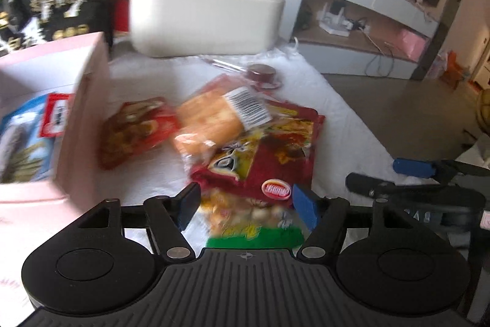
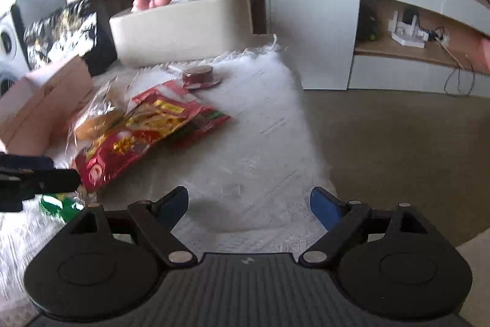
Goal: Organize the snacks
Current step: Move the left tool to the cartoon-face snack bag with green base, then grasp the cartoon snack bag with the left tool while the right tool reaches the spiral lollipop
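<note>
The snacks lie heaped in the middle of the left wrist view on a white fluffy cloth (image 1: pixel 153 167) spread over the table, and the pink box (image 1: pixel 82 118) at the left edge stands open beside them, so I judge it is the place the snacks are being sorted into. Two packets already lie inside it, a blue one (image 1: pixel 24 143) and a small red-and-white one (image 1: pixel 56 115).

Outside the box I count four loose packets: a small red pouch (image 1: pixel 134 131) just beside the box wall, a clear-wrapped bread (image 1: pixel 208 118) with a barcode label, a large red bag (image 1: pixel 269 155) partly under the bread, and a yellow-and-green bag (image 1: pixel 254 222) at the bottom centre. A black-and-gold bag (image 1: pixel 52 2) stands upright at upper left behind the box. One cream container (image 1: pixel 202 20) with pink balls sits at the top centre, and one small dark red jar (image 1: pixel 261 74) sits right of centre.

The left hand-held gripper (image 1: pixel 248 204) has its jaws spread wide above the yellow-and-green bag, which shows between the blue pads without being pinched; it looks lined up for that bag. The right hand-held gripper (image 2: pixel 249 204) is also wide open and empty, over bare cloth at the lower centre of its view, well right of the pile.
</note>
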`<state>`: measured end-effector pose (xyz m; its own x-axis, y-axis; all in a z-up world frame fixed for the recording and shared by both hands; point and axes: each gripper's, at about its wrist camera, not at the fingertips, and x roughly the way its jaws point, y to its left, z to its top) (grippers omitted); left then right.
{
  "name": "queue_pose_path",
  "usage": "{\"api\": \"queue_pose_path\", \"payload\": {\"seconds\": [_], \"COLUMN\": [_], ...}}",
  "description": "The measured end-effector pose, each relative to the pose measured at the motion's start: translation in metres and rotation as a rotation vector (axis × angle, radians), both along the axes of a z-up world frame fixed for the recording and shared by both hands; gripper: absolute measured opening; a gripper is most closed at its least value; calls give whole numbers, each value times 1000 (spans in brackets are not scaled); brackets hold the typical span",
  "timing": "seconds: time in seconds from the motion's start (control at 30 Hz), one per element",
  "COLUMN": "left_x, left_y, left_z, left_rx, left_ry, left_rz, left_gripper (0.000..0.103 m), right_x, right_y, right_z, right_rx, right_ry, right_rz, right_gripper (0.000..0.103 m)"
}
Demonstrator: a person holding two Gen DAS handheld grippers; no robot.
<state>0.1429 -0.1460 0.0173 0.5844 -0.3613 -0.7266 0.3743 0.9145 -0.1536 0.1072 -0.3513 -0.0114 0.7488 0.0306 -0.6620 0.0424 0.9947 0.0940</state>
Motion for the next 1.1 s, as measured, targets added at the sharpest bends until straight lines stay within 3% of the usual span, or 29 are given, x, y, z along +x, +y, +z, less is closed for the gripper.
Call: {"api": "queue_pose_path", "payload": {"seconds": [0.1, 0.3, 0.43, 0.5, 0.53, 0.7, 0.83, 0.93, 1.1], "left_x": [9, 1, -10, -12, -12, -15, -41, -52, -72], "left_y": [-14, -13, 2, 10, 13, 13, 30, 48, 71], "left_z": [-6, -12, -10, -10, -10, -7, 8, 13, 24], "left_rx": [50, 133, 202, 218, 217, 185, 161, 155, 59], "left_ry": [-29, -71, -117, -118, -111, -72, -123, -103, -109], "left_rz": [-11, -76, -43, -17, -8, -28, -56, 6, 74], "left_gripper": [79, 79, 79, 71, 67, 66, 66, 66, 66], "right_x": [1, -2, -4, -3, -3, -3, -5, -4, -5], "right_y": [5, 4, 2, 3, 2, 3, 0, 0, 2], "right_z": [-2, -1, -1, -1, -1, -1, -1, -1, 0], "right_rx": [-29, -17, -7, -8, -8, -10, 10, 8, 5], "right_ry": [3, -1, -5, -4, -4, -4, -12, -11, -8], "right_rz": [1, 1, -2, -2, -1, -4, -7, -7, -3], "right_gripper": [88, 88, 88, 88, 88, 88, 88, 88, 88]}}
